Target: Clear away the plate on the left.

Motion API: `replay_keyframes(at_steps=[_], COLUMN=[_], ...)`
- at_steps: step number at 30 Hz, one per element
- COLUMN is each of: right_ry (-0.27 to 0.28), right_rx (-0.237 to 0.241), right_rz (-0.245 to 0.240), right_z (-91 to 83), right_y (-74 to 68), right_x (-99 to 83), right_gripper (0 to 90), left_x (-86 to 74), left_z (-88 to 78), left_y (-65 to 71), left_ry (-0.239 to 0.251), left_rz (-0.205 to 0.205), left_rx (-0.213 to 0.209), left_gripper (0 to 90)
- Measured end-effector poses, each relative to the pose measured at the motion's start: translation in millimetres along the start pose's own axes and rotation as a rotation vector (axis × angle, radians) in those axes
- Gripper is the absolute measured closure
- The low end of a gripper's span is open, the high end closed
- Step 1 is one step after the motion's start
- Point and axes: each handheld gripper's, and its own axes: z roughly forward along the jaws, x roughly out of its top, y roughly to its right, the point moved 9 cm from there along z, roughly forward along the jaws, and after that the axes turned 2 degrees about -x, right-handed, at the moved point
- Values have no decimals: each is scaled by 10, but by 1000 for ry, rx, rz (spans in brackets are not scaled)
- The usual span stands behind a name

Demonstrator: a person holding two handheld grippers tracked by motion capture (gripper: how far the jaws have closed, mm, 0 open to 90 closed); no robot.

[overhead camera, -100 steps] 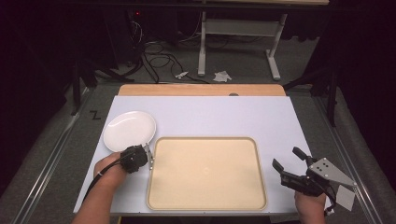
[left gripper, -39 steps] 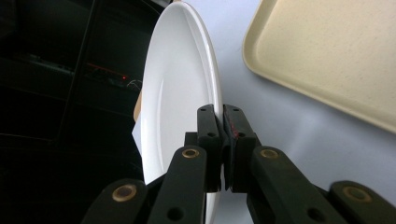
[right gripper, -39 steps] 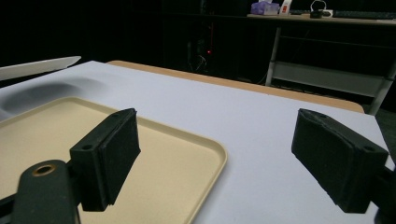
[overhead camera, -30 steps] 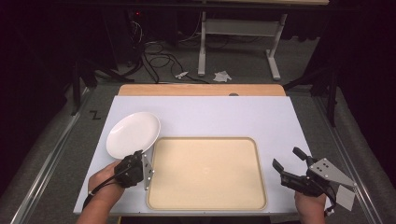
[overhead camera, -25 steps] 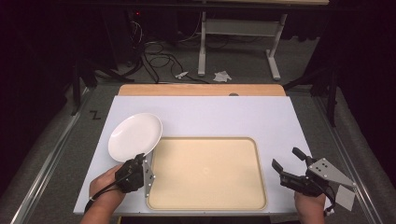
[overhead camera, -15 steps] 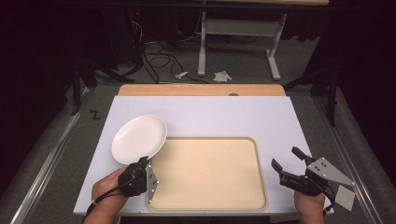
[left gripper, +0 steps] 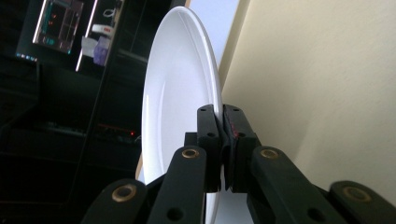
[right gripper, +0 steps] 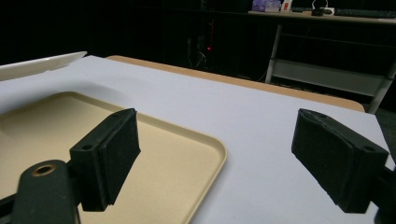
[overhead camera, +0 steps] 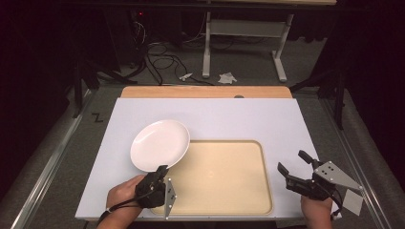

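A white plate (overhead camera: 160, 144) is held off the table, overlapping the near-left corner region of the beige tray (overhead camera: 224, 179). My left gripper (overhead camera: 161, 171) is shut on the plate's near rim. In the left gripper view the plate (left gripper: 180, 93) stands on edge between the closed jaws of the left gripper (left gripper: 222, 123), with the tray (left gripper: 322, 84) to its right. My right gripper (overhead camera: 293, 166) rests open at the table's near right, just beyond the tray's right edge. In the right gripper view its gripper (right gripper: 217, 158) has nothing between the wide-apart jaws; the tray (right gripper: 187, 154) and plate rim (right gripper: 44, 63) show at left.
The white table top (overhead camera: 239, 119) has a wooden strip (overhead camera: 205, 92) along its far edge. Behind it lie cables (overhead camera: 162, 52) and a desk frame (overhead camera: 243, 33) on the grey floor. Metal rails run along both sides of the table.
My left gripper has lifted the plate and carried it rightward, from the bare table left of the tray to over the tray's left edge. The right gripper has stayed put.
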Motion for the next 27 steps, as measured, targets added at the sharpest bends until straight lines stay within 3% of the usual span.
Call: replay_keyframes(at_steps=[18, 27], right_ry=[3, -1], right_rx=[-5, -4], right_rz=[-1, -6], right_z=[-11, -7], right_y=[2, -9], right_x=[6, -1], right_gripper=[161, 161], left_x=[614, 931], left_z=[-78, -87], left_y=[273, 483], left_ry=[132, 199], left_rz=[74, 137], left_rx=[-48, -87], left_gripper=[870, 870])
